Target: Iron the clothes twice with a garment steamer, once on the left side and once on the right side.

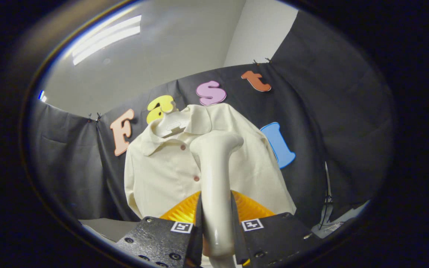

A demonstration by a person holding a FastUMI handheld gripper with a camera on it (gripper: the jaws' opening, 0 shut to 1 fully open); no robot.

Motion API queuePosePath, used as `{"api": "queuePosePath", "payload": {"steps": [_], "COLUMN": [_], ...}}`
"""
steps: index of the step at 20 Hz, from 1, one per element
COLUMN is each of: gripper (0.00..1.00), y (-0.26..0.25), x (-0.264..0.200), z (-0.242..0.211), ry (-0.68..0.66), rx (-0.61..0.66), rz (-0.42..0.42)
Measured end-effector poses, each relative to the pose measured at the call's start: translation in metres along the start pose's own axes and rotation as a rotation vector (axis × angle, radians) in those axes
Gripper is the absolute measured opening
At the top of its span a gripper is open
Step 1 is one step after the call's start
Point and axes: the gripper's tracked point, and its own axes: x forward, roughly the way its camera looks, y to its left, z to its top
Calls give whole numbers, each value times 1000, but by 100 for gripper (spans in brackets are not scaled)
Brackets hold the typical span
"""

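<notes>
A cream button-up shirt (162, 167) hangs on a white hanger (171, 124) against the black cloth wall. My gripper (216, 227) is shut on the handle of a cream garment steamer (214, 178), both fingers pressing its sides. The steamer rises upright from between the fingers, and its head (218, 143) is close in front of the shirt's upper chest, right of the button line. I cannot tell whether the head touches the cloth. An orange ribbed part (184, 212) shows behind the handle, just beyond the fingers.
The black cloth wall (330, 123) wraps round behind and to both sides of the shirt. A dark cord (326, 201) hangs down at the right. A pale surface (102, 227) lies below the shirt at the left.
</notes>
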Motion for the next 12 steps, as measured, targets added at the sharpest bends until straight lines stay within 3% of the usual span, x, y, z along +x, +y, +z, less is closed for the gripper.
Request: {"api": "queuePosePath", "payload": {"steps": [5, 12], "gripper": [33, 33], "y": [-10, -21], "x": [39, 47], "z": [12, -24], "ry": [-37, -4], "rx": [21, 57], "rz": [-44, -38]}}
